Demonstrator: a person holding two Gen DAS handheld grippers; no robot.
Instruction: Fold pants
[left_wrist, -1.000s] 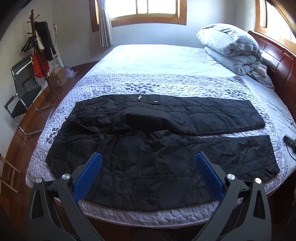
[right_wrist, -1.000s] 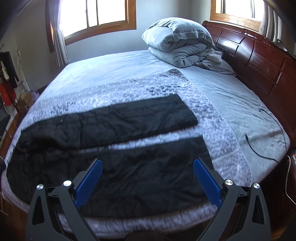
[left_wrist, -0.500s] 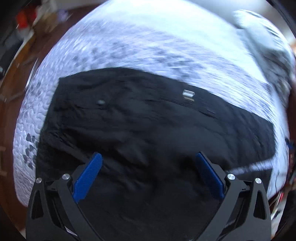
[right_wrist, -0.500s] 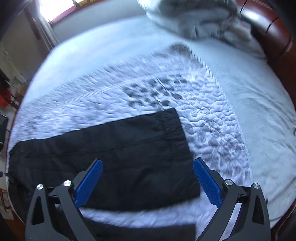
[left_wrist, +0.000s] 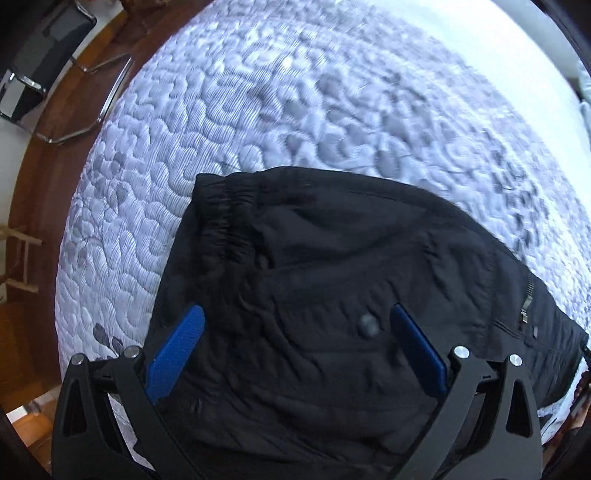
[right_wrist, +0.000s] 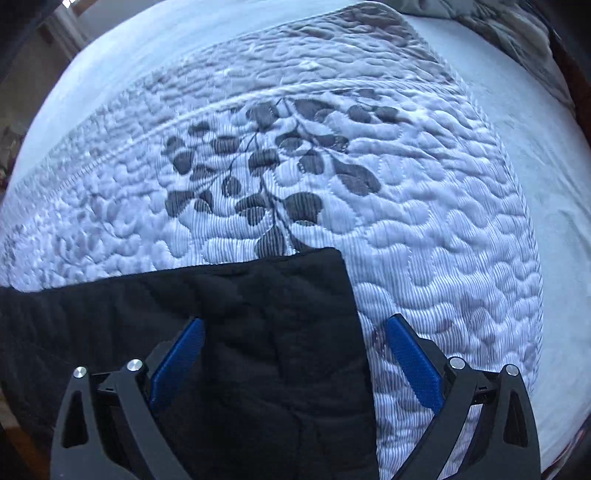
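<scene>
**Both claws poised wide over the far edge of the pants**

The left claw (left_wrist: 295, 336) is held wide, nothing between its blue pads (left_wrist: 175, 354). The waist end of the black pants (left_wrist: 332, 295) is spread directly beneath and ahead of it; the gathered waistband (left_wrist: 225, 218) is seen ahead and to the left, a zip (left_wrist: 528, 299) off to the right. It cannot be told whether the pads touch the cloth. Beyond lies the quilt (left_wrist: 258, 110), and further left a chair (left_wrist: 40, 62) on the floor.

The right claw (right_wrist: 293, 339) is likewise held wide and empty. The leg hem (right_wrist: 343, 280) is straddled: the left pad is over cloth, the right over bare quilt.

One claw is placed at each end, probably so that the far leg can be gripped and carried over the near one.
</scene>
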